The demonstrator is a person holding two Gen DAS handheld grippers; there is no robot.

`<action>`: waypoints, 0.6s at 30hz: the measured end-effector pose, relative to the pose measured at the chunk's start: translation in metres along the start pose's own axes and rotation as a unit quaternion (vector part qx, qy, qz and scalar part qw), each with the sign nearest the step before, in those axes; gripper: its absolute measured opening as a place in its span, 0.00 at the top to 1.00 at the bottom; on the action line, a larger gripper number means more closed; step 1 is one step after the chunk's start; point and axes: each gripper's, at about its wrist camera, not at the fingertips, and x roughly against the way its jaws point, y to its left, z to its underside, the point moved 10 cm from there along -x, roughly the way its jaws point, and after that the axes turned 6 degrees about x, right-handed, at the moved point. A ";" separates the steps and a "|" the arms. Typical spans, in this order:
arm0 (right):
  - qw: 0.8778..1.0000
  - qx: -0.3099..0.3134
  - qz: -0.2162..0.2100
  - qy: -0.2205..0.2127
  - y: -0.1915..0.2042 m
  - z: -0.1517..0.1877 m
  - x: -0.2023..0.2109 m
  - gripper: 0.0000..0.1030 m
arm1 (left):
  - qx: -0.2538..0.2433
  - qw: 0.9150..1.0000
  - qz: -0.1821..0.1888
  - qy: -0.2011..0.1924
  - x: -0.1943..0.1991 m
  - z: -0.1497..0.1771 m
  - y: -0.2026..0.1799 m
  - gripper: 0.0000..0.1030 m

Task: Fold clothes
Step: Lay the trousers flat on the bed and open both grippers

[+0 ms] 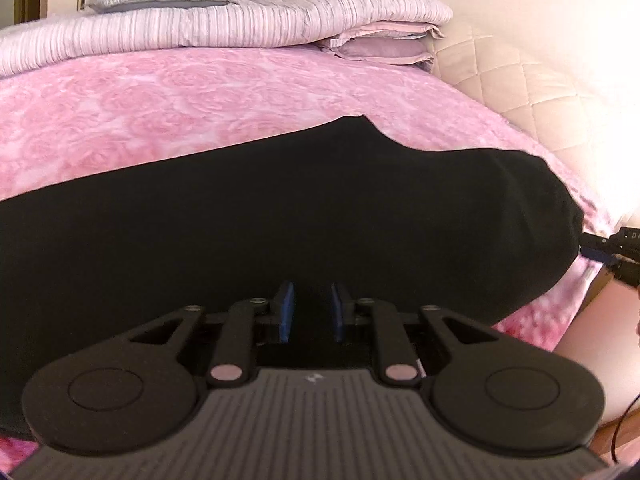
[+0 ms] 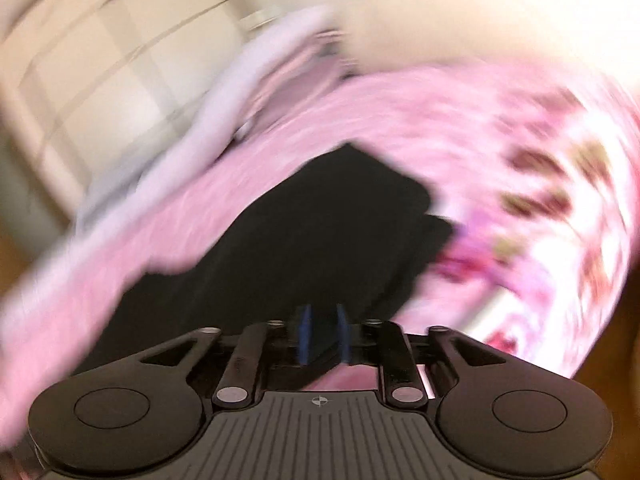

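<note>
A black garment (image 1: 280,216) lies spread across the pink rose-patterned bedspread (image 1: 160,108). My left gripper (image 1: 313,312) sits low over the garment's near edge. Its blue pads (image 1: 286,312) stand a narrow gap apart with black cloth filling the gap, so it looks shut on a fold. My right gripper (image 1: 588,246) shows at the garment's right end. The right wrist view is blurred. There the black garment (image 2: 320,232) runs away from my right gripper (image 2: 323,334), whose pads stand apart with a strip of black cloth loose between them.
A striped lilac quilt (image 1: 200,28) and pillows (image 1: 380,50) are stacked at the head of the bed. A quilted cream headboard (image 1: 520,80) rises at the right. Wooden floor (image 1: 604,436) shows beyond the bed's near right corner.
</note>
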 end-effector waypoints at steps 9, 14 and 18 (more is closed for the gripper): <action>0.978 -0.193 -0.051 -0.053 -0.056 -0.035 -0.015 0.74 | -0.004 1.000 -0.008 0.003 -0.013 -0.008 0.000 0.85; 0.978 -0.192 -0.058 -0.053 -0.058 -0.041 -0.020 0.94 | -0.002 1.000 -0.013 0.002 -0.014 -0.009 0.004 0.85; 0.986 -0.145 -0.048 -0.070 -0.047 -0.055 -0.007 1.00 | 0.000 1.000 -0.016 -0.001 -0.013 -0.011 0.008 0.85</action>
